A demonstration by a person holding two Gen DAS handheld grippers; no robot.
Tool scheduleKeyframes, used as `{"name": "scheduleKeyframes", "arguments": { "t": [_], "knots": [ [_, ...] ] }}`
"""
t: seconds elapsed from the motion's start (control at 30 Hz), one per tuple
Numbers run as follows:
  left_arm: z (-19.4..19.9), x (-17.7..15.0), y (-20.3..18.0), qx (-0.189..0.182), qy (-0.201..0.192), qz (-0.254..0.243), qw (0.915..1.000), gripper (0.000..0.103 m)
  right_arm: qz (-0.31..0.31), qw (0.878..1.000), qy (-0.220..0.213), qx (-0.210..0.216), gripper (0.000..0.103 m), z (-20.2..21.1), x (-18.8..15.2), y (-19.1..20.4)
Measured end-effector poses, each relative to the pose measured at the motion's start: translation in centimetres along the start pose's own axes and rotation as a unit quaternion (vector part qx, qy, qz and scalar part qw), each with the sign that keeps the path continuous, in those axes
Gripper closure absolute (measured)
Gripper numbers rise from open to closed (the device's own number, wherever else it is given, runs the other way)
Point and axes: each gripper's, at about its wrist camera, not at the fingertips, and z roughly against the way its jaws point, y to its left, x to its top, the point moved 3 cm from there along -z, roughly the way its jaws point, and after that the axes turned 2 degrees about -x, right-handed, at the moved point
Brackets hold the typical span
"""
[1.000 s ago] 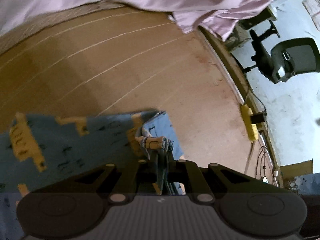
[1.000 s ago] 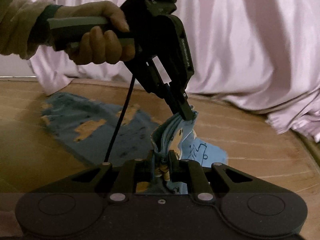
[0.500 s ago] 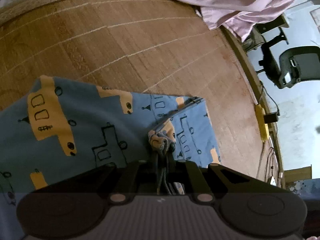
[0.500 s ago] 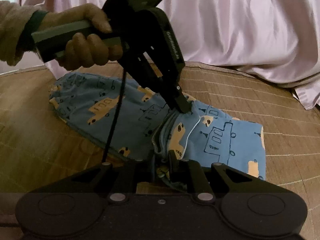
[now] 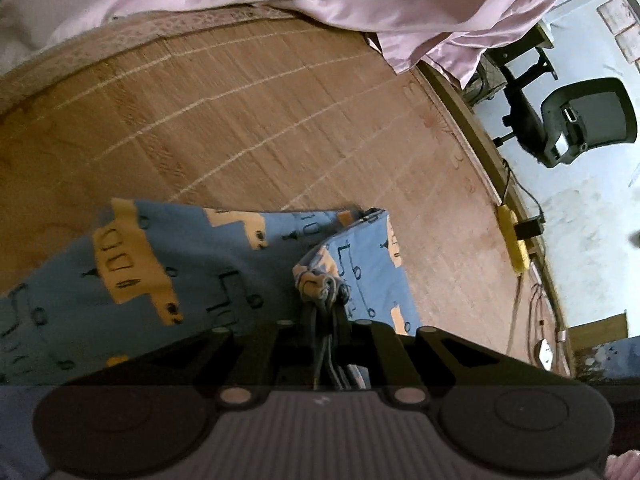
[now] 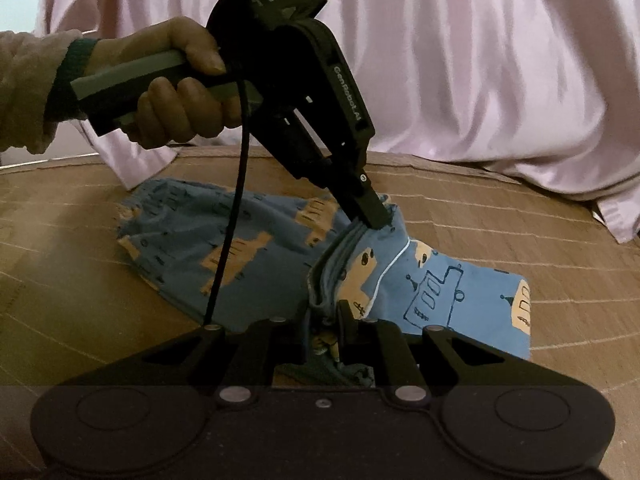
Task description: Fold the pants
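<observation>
Pants (image 6: 432, 280): bunched edge clamped by both hand-held grippers.
Left hand-held gripper (image 6: 370, 220): tilted down, hand (image 6: 180, 84) gripping handle.
Right hand-held gripper (image 6: 326, 316): clamped beside it.
Writing: "GenRobot.AI".

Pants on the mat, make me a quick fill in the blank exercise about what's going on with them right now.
1. Both grippers are shut on the ____, which are blue with yellow vehicles.
2. The pants rest partly on a woven ____.
3. Behind the mat hangs a ____ cloth.
4. In the right wrist view, a hand holds the left gripper by its ____.

Missing words: pants; mat; pink; handle
</observation>
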Motion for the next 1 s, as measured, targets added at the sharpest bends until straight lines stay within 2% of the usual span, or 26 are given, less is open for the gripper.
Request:
{"name": "scheduleKeyframes", "arguments": {
  "t": [0.1,0.57,0.87,0.93,1.0],
  "knots": [
    [0.9,-0.5,0.8,0.015,-0.007,-0.007,0.9998,0.095,-0.008,1.000,0.001,0.017,0.090,-0.7,0.6,0.8],
    [4.4,-3.1,6.1,0.037,-0.042,0.030,0.9980,0.095,-0.001,0.997,0.011,0.070,0.090,-4.2,1.9,5.1],
    [3.7,-3.8,8.8,0.055,-0.029,0.046,0.9970,0.095,0.005,0.996,0.034,0.081,0.089,-6.9,1.5,6.6],
    [3.3,-3.9,9.2,0.066,-0.024,0.045,0.9965,0.094,0.005,0.996,0.039,0.083,0.085,-7.3,1.2,6.7],
    [3.3,-4.1,9.3,0.082,-0.022,0.042,0.9955,0.088,0.012,0.995,0.037,0.090,0.072,-7.2,1.1,6.9]
  ]
}}
